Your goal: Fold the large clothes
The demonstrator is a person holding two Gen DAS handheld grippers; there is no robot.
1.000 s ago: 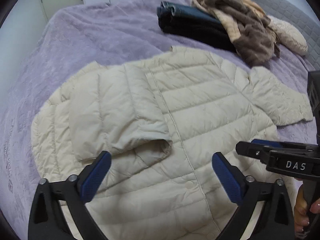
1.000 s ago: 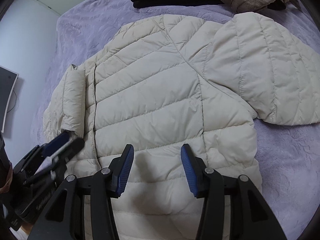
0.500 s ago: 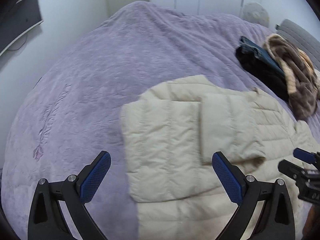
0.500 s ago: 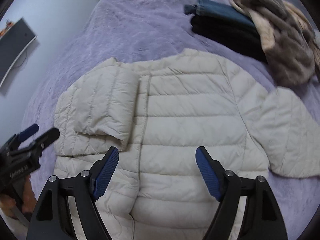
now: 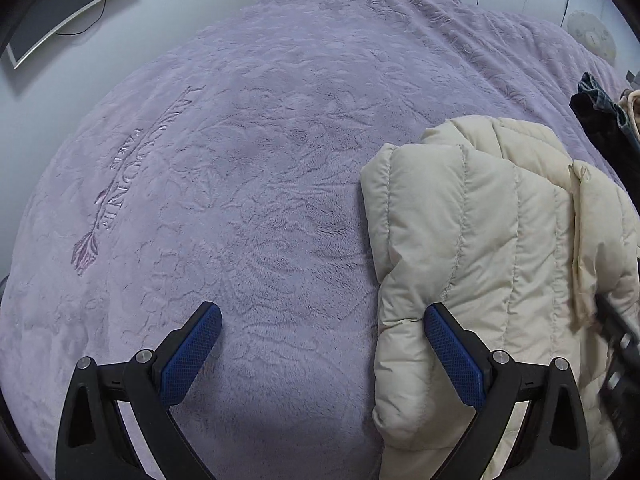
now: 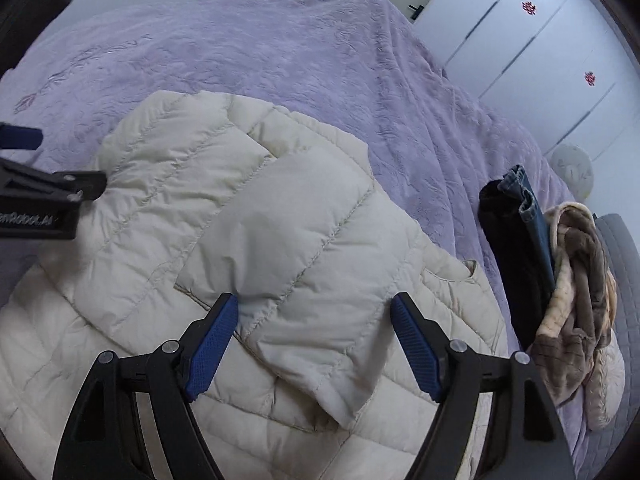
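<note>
Cream quilted nylon covers the near part of the bed: the puffer jacket point(image 6: 248, 240) lies flat on the purple blanket point(image 5: 248, 152), one sleeve point(image 6: 304, 264) already folded across its front. Beyond the jacket, toward the headboard, sits a stack of dark folded jeans point(image 6: 516, 232) with a brown furry garment point(image 6: 576, 292) slumped against it.

The right gripper point(image 6: 314, 340) hangs over the folded sleeve with its jaws apart. They have just been closing, yet the pads press on nothing; the sleeve only lies below them. The left gripper point(image 5: 320, 356) stands wide open at the jacket's outer folded edge, one pad just over the cream fabric, the other over bare blanket, holding nothing.

The folding looks partway done: one side is turned in, the rest of the jacket not yet.

Judging from this, the main risk is the slick, puffy shell. A shallow pinch would likely catch only the top layer, so the folded sleeve could slide off or spring open once lifted. Dragging the edge across the plush blanket might also bunch the jacket and skew the fold. A lift by one hand alone could twist the body.
</note>
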